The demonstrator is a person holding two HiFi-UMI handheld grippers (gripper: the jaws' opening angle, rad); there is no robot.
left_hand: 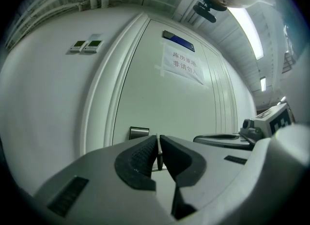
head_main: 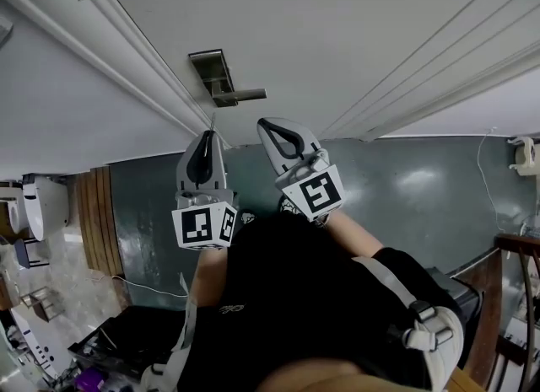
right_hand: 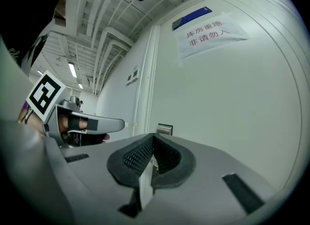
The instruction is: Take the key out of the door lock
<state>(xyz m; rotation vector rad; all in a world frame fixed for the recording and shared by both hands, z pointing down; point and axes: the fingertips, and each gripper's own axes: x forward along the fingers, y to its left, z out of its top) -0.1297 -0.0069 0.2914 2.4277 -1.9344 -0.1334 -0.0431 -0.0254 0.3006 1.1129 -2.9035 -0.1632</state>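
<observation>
A metal lock plate [head_main: 211,68] with a lever handle [head_main: 245,93] sits on the white door [head_main: 337,36]. No key shows in the lock. My left gripper [head_main: 208,135] hangs just below the plate, pointing at the door. Its pads [left_hand: 140,156] are closed with a thin strip [left_hand: 158,155] between them, and a thin pale sliver [head_main: 213,119] sticks out of the tips. I cannot tell what it is. My right gripper [head_main: 268,123] is beside it on the right, below the handle, its pads [right_hand: 145,154] pressed together and empty. The plate's top [left_hand: 139,132] shows above the left jaws.
A paper notice [left_hand: 181,64] is taped high on the door under a blue sign [left_hand: 178,39]. Two wall switches [left_hand: 87,46] sit left of the door frame [left_hand: 104,103]. Below me lie a dark green floor [head_main: 405,205] and wooden boards [head_main: 97,222] at the left.
</observation>
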